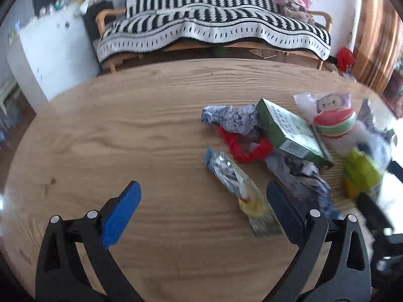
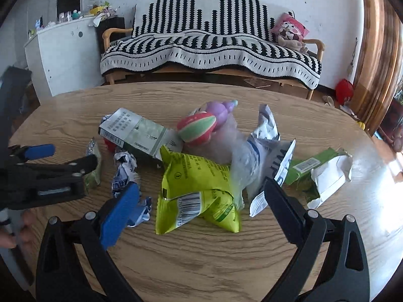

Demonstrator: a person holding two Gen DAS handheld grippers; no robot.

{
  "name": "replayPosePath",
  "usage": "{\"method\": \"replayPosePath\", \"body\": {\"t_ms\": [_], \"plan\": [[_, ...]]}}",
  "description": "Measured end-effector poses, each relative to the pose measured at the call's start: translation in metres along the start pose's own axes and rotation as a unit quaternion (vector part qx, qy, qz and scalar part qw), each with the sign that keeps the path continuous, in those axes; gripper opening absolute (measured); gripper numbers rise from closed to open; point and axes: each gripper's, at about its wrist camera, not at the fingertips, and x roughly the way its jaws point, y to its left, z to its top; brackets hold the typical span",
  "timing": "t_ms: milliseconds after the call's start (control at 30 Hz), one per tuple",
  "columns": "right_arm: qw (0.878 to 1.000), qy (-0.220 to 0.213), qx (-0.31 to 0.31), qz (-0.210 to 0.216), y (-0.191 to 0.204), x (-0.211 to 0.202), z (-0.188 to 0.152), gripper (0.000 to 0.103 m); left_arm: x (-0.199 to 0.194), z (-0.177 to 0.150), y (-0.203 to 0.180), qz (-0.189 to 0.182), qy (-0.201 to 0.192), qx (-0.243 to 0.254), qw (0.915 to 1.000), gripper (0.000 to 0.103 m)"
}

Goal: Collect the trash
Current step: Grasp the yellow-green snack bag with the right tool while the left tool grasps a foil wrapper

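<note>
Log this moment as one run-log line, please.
left gripper: open, empty, over wooden table | right gripper: open, empty, above lime-green snack bag | green-white carton: untouched | nothing collected yet

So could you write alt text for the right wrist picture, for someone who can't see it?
An open right gripper hovers over a lime-green snack bag in a litter pile on a round wooden table. Around the bag lie a green-and-white carton, crumpled paper and a torn green box. The left gripper enters from the left.
</note>
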Motion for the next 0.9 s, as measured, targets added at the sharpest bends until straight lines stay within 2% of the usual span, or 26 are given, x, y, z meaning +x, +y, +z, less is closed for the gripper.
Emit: {"method": "replayPosePath", "body": {"t_ms": [67, 200, 300, 367, 500, 633, 667, 800, 900], "plan": [[1.0, -0.004, -0.008, 0.004, 0.003, 0.0, -0.001, 0.096, 0.013, 0.004, -0.001, -0.007, 0.008, 0.008, 0.9999, 0.097], [1.0, -0.004, -0.012, 0.012, 0.007, 0.0, -0.002, 0.096, 0.027, -0.004, 0.008, -0.022, 0.031, -0.021, 0.9991, 0.097], [1.0, -0.011, -0.001, 0.028, 0.009, -0.004, -0.001, 0.094, 0.028, -0.007, 0.009, -0.023, 0.023, -0.015, 0.9994, 0.097], [0.999, -0.03, 0.01, 0.041, 0.006, -0.012, 0.001, 0.089, 0.029, -0.008, 0.012, -0.021, 0.021, -0.018, 0.9994, 0.097], [0.998, -0.047, 0.026, 0.04, 0.0, -0.021, 0.003, 0.089, 0.033, -0.007, 0.019, -0.022, 0.016, -0.02, 0.9994, 0.097], [0.994, -0.077, 0.05, 0.067, -0.01, -0.035, 0.004, 0.089, 0.032, -0.008, 0.021, -0.026, 0.013, -0.016, 0.9995, 0.097], [0.994, -0.074, 0.046, 0.071, -0.009, -0.034, 0.005, 0.089, 0.032, -0.008, 0.022, -0.028, 0.013, -0.014, 0.9994, 0.097], [0.995, -0.011, 0.047, 0.09, -0.004, -0.008, 0.004, 0.088, 0.032, -0.008, 0.024, -0.031, 0.013, -0.01, 0.9994, 0.097], [0.997, 0.01, 0.029, 0.067, 0.0, 0.004, 0.003, 0.087, 0.032, -0.007, 0.024, -0.033, 0.013, -0.006, 0.9993, 0.097]]}}
